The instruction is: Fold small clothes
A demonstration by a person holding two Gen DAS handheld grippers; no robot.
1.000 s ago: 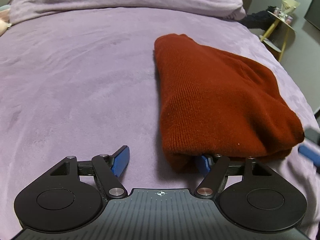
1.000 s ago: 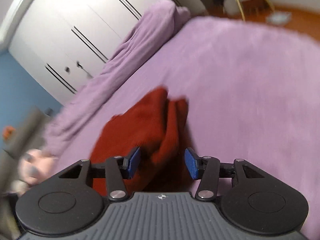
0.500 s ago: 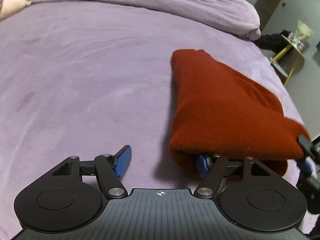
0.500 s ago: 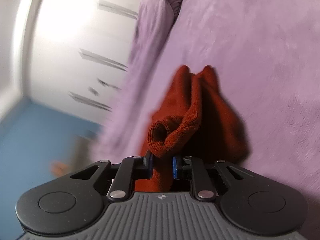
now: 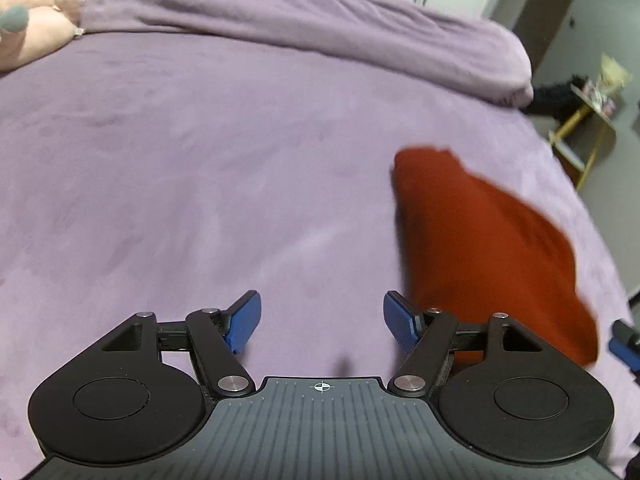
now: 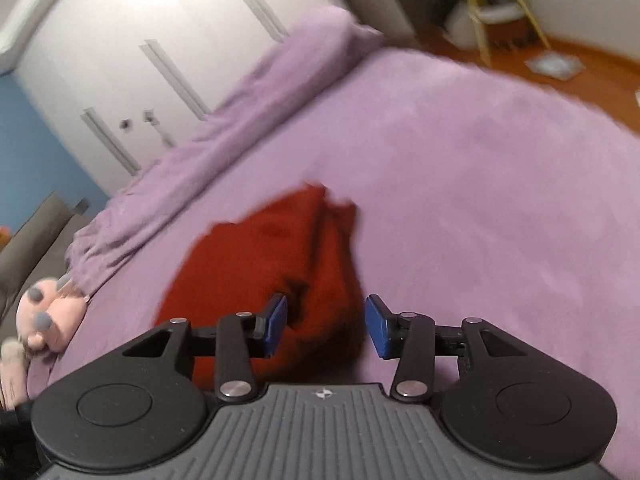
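Note:
A folded rust-red knit garment [image 5: 480, 240] lies on the purple bed, blurred by motion. In the left wrist view it is to the right of my left gripper [image 5: 322, 322], which is open and empty over bare blanket. In the right wrist view the garment [image 6: 260, 264] lies just ahead of and between the fingers of my right gripper [image 6: 326, 328], which is open and holds nothing. The right gripper's blue tip shows at the far right edge of the left wrist view [image 5: 624, 350].
A rumpled purple duvet [image 5: 320, 36] runs along the bed's far side. A pink plush toy [image 5: 28, 24] sits at the far left corner. White wardrobe doors [image 6: 160, 40] stand behind. A yellow-legged side table [image 5: 592, 120] stands off the bed's right edge.
My right gripper was shut on a fold of the red garment and has opened, letting it drop. My left gripper has pulled out from under the garment's edge and shifted left.

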